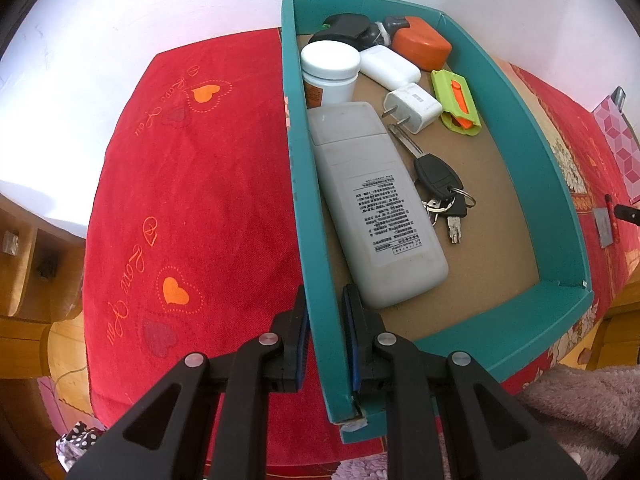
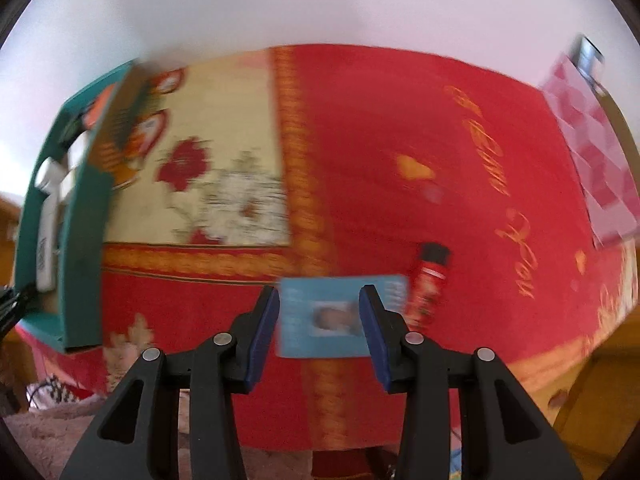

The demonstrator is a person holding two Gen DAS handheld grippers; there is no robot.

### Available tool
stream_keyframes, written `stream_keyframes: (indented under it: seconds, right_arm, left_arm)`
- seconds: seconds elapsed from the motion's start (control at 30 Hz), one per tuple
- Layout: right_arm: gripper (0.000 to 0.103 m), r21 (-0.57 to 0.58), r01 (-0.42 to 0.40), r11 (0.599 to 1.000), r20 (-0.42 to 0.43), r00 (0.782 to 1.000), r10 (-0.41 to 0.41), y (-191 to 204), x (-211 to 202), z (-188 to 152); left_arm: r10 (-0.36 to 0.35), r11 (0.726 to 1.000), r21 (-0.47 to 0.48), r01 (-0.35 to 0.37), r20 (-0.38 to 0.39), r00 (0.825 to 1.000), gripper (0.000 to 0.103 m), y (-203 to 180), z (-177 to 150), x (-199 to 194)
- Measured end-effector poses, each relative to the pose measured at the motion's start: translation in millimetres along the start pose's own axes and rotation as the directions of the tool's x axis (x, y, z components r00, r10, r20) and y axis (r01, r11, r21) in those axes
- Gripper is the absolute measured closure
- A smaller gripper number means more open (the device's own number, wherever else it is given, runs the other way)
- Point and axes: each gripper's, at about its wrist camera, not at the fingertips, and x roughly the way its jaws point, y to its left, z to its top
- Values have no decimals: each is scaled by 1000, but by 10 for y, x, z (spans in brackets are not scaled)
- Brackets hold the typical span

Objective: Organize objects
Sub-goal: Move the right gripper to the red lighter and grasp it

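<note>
A teal box (image 1: 556,200) stands on a red cloth and holds a grey remote (image 1: 376,216), a car key with a key ring (image 1: 438,184), a white charger plug (image 1: 414,108), a white jar (image 1: 330,70), a white case (image 1: 390,68), an orange case (image 1: 422,44) and a green utility knife (image 1: 458,102). My left gripper (image 1: 326,312) is shut on the box's left wall near its front corner. My right gripper (image 2: 320,312) is open, its fingers astride a blue ID card (image 2: 320,318) lying on the cloth. A red lighter (image 2: 430,280) lies just right of the card. The box (image 2: 80,240) shows at the left of the blurred right wrist view.
A pink patterned packet (image 2: 592,160) lies at the cloth's far right; it also shows in the left wrist view (image 1: 620,140). A floral panel (image 2: 208,168) covers part of the cloth. Wooden furniture (image 1: 24,280) stands to the left. A fuzzy pink blanket (image 1: 580,420) lies at the near edge.
</note>
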Motion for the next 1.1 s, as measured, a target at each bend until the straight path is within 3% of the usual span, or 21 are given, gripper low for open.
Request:
stream_keyframes:
  seconds: [0.17,0.3,0.8,0.97,1.1]
  right_arm:
    - [60,97,47,994,-22,999,-45,-316,49,-43]
    - [60,152,43,987,-41,998,-37,-475,129,-75]
    - [63,202,7,979,-46,999,2,-723,315,-40]
    - [77,184,-22,983,-45,999,30,-710,372,70]
    - [82,163,-27,986,-42,999,34,-675,374,102]
  left_arm:
    - [-1,1000,-1,1,1,1000,89,7,-8,-2]
    - [-1,1000,-1,1,1,1000,89,7,-8,-2]
    - [0,1000,-2,0,1,1000,88,4,-9,-2]
    - [1,1000,-2,-1,0,1000,89,3,-10,0]
    - [1,1000,-1,-1,0,1000,89,2,-9,0]
